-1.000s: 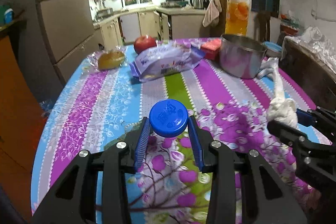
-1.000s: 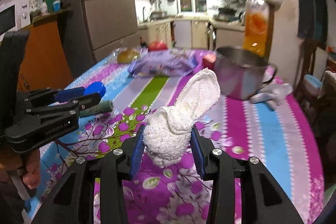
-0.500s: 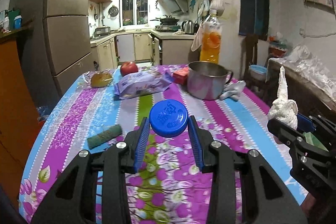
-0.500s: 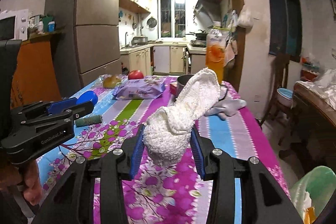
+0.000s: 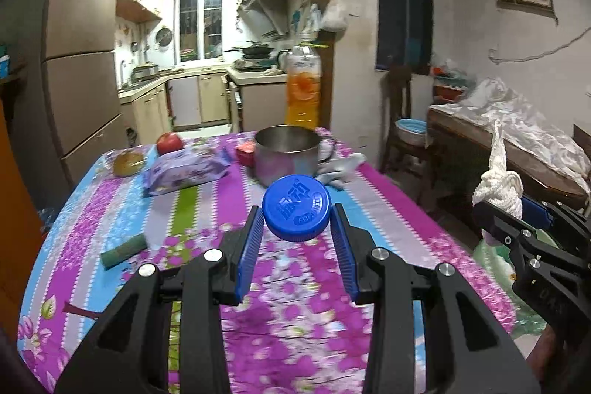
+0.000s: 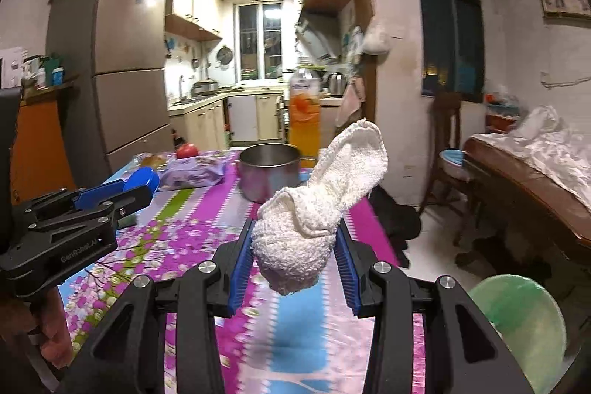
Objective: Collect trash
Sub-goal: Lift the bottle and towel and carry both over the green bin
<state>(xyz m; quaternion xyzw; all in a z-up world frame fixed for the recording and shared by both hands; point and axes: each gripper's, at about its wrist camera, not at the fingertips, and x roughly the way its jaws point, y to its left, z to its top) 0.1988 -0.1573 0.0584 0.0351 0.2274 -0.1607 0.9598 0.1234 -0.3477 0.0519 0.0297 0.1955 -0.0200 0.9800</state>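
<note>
My left gripper is shut on a blue bottle cap and holds it above the flowered tablecloth. My right gripper is shut on a crumpled white towel wad, held above the table's right side. The right gripper and wad also show in the left wrist view, and the left gripper with the cap shows in the right wrist view. A green bag-lined bin sits low at the right, beside the table. A small green roll lies on the cloth at the left.
At the table's far end stand a steel pot, an orange drink bottle, a purple wipes pack, a red box, an apple, a wrapped bun and a grey glove. A chair and a covered bench stand right.
Both grippers have pulled back and risen away from the table with their loads still held. The view has swung right, and the green bin now shows larger at the lower right.
</note>
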